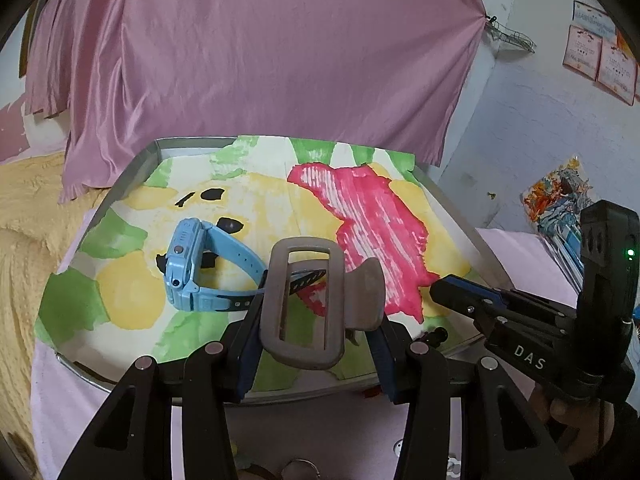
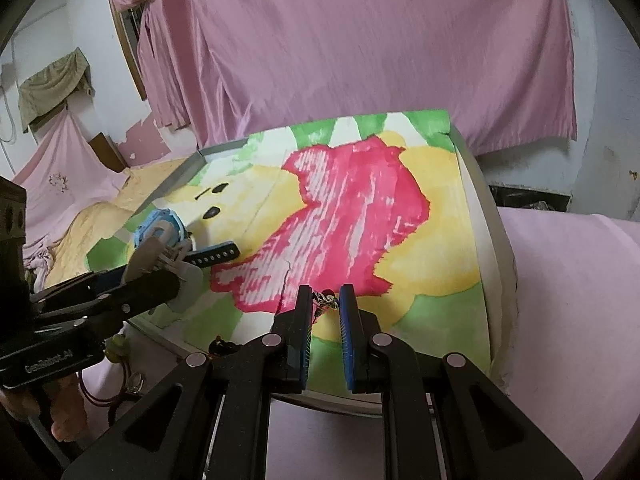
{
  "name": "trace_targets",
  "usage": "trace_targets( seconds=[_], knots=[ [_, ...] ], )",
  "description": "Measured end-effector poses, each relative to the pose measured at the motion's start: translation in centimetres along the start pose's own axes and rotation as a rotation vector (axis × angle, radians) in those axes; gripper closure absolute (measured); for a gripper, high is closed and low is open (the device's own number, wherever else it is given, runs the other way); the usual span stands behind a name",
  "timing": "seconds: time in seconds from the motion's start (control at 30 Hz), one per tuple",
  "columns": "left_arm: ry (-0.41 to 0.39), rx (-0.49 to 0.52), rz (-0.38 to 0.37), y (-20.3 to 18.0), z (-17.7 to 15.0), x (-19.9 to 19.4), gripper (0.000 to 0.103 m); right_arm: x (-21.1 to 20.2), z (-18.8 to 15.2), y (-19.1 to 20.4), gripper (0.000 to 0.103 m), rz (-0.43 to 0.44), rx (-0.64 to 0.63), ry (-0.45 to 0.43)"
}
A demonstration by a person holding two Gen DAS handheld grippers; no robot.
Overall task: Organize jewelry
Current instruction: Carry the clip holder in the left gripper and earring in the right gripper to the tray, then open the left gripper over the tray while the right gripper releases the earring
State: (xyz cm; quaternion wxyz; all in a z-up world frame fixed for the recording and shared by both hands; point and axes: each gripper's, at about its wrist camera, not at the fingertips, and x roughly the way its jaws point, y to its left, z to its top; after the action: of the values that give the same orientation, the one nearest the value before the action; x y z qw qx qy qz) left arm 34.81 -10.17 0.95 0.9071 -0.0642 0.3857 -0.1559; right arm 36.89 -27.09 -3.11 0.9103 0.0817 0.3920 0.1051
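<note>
The left gripper (image 1: 316,344) is clamped on a grey hair clip (image 1: 316,300), held over the near edge of a tray (image 1: 132,168). The right gripper (image 2: 326,304) is pinched on a small chain (image 2: 325,300) above the tray's painted paper (image 2: 432,208). Farther in, a blue watch (image 1: 192,268) lies on the paper.

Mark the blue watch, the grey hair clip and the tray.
blue watch (image 1: 182,266), left wrist view, side of case
grey hair clip (image 1: 304,308), left wrist view, frame
tray (image 1: 132,168), left wrist view, left rim

Matt plastic hair claw (image 1: 312,304), glossy blue plastic watch (image 1: 200,268), satiny curtain (image 1: 256,60).
</note>
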Motion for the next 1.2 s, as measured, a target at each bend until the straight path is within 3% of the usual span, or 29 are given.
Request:
trace_targets(
  seconds=[0.3,0.43,0.5,0.53,0.6,0.77,1.0,1.2],
  knots=[
    [0.027,-0.023,0.005,0.4,-0.4,0.1,0.057,0.3,0.0,0.4,0.091,-0.030,-0.018,0.020],
    [0.029,-0.031,0.012,0.7,-0.6,0.0,0.051,-0.1,-0.1,0.2,0.088,-0.034,-0.007,0.007],
    [0.012,-0.039,0.009,0.8,-0.7,-0.5,0.033,-0.4,-0.2,0.2,0.081,-0.037,-0.002,-0.004],
    [-0.004,-0.048,0.006,0.9,-0.7,-0.8,0.029,-0.6,-0.3,0.3,0.079,-0.034,-0.002,-0.012],
    [-0.027,-0.060,-0.004,1.2,-0.8,-1.4,0.028,-1.2,-0.5,0.3,0.068,-0.049,0.002,-0.033],
    [-0.061,-0.074,0.000,1.5,-1.0,-2.7,0.027,-3.6,-1.2,0.2,0.057,-0.048,0.023,-0.125],
    [-0.212,-0.088,0.008,1.8,-2.4,-6.3,0.001,-7.5,-2.8,0.7,0.027,-0.074,0.040,-0.247],
    [-0.291,-0.093,0.063,2.1,-4.0,-8.8,0.001,-10.6,-4.8,1.5,0.009,-0.092,0.045,-0.338]
  ],
)
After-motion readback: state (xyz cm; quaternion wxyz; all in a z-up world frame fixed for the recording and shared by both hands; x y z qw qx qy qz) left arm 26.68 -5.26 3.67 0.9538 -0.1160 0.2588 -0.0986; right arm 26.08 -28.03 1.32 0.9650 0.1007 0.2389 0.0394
